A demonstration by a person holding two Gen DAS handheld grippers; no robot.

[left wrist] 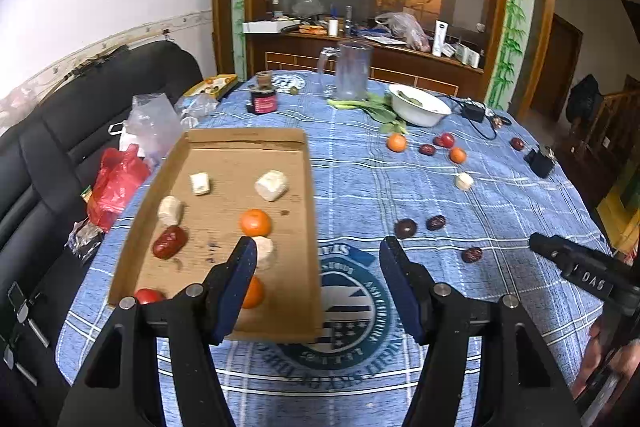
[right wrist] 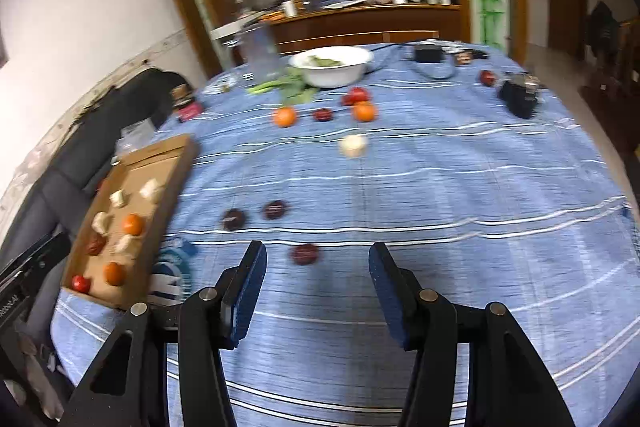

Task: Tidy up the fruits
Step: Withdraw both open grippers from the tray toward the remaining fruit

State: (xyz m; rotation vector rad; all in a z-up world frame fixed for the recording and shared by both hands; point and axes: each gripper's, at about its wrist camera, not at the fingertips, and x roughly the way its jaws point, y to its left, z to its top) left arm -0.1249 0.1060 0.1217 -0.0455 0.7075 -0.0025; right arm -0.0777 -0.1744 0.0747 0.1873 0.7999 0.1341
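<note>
A flat cardboard tray (left wrist: 224, 155) lies at the table's left and holds white chunks, oranges (left wrist: 255, 222), a red date (left wrist: 170, 242) and a small tomato (left wrist: 148, 295); it also shows in the right wrist view (right wrist: 168, 151). My left gripper (left wrist: 318, 255) is open and empty above the tray's right edge. My right gripper (right wrist: 318, 261) is open and empty, with a dark date (right wrist: 305, 253) on the cloth between its fingertips. More dark dates (right wrist: 276, 209), oranges (right wrist: 285, 116), tomatoes (right wrist: 356, 95) and a white chunk (right wrist: 353, 145) lie scattered on the blue cloth.
A white bowl (right wrist: 332, 65) with greens, a glass mug (left wrist: 352, 71), a small jar (left wrist: 262, 99), black chargers and cable (right wrist: 520, 95) stand at the far side. Plastic bags (left wrist: 116, 179) and a black sofa (left wrist: 60, 131) are left of the table.
</note>
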